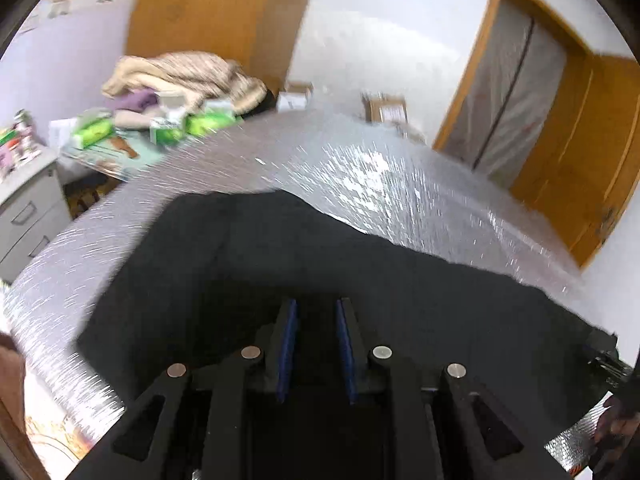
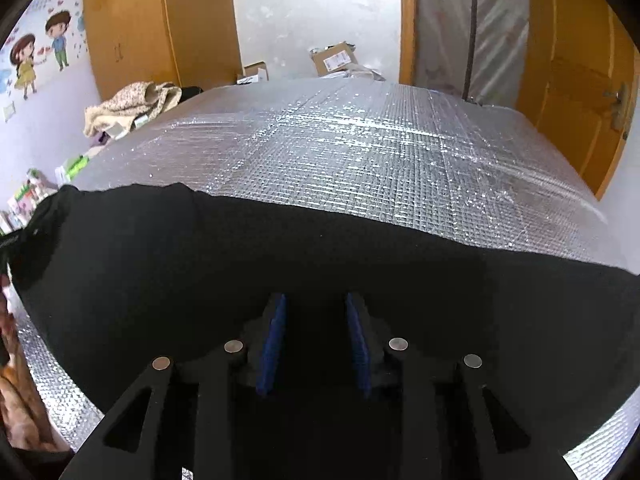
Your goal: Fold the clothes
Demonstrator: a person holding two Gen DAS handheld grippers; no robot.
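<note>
A black garment (image 1: 320, 248) lies spread on the silver quilted foil surface (image 1: 360, 168). In the left wrist view, which is blurred, my left gripper (image 1: 317, 304) hovers low over the garment's near part. Its blue pads (image 1: 289, 344) stand apart, and I see no fold pinched between them. In the right wrist view the same black garment (image 2: 280, 248) stretches across the whole width. My right gripper (image 2: 316, 298) sits over its near edge, open, with a wide gap between the blue pads (image 2: 272, 344). The other gripper's black tip (image 1: 600, 344) shows at the right edge.
A beige blanket heap (image 1: 188, 76) and green packets (image 1: 96, 132) lie beyond the far left corner. A grey drawer unit (image 1: 28, 208) stands at the left. Cardboard boxes (image 2: 334, 58) sit past the far edge, and a wooden door (image 2: 580, 92) is at the right. A person's hand (image 1: 616, 424) shows at lower right.
</note>
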